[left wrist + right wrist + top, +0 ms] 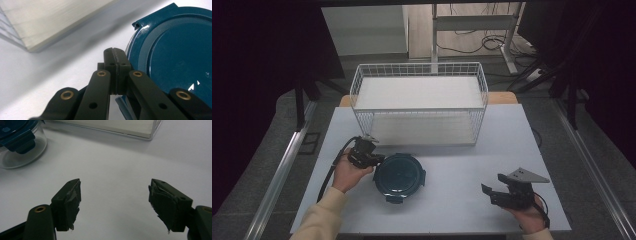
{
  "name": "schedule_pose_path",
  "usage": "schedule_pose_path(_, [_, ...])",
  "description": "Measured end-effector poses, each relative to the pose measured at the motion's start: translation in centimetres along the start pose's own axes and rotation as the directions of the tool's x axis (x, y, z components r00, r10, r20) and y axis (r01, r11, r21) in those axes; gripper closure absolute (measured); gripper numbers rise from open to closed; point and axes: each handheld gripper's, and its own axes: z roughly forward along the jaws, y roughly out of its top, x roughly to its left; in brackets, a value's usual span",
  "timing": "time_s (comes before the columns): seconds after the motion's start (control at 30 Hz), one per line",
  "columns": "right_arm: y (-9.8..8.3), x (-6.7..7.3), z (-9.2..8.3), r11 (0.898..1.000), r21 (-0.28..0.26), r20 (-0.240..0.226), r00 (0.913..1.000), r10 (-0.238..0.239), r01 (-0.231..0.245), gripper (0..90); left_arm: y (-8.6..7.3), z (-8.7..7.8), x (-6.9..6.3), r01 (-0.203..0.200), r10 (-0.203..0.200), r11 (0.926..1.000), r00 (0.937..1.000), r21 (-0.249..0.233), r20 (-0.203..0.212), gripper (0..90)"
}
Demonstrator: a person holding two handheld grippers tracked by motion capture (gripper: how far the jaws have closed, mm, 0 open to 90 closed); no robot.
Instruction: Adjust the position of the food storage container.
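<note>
Presently the left gripper [371,159], jaws pressed together on nothing, lay low beside the blue-lidded container's [399,177] left rim, mid-table in front of the wire basket [419,102]. Right gripper [497,190] rested near the table's right front, jaws spread wide, well apart from it.

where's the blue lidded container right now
In the high view the round container sits on the table's left half, in front of the white wire basket, right beside the shut left gripper; the open right gripper stands well apart.
</note>
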Motion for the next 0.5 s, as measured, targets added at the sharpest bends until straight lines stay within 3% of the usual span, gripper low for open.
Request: schedule_pose_path(0.5, [0.0,0.0,0.1,1.000,0.000,-0.003,1.0000,0.003,-0.003,25.7,-0.3,0.1,-2.0,-0.024,0.024,0.9997,0.9986,-0.006,0.048,90.0])
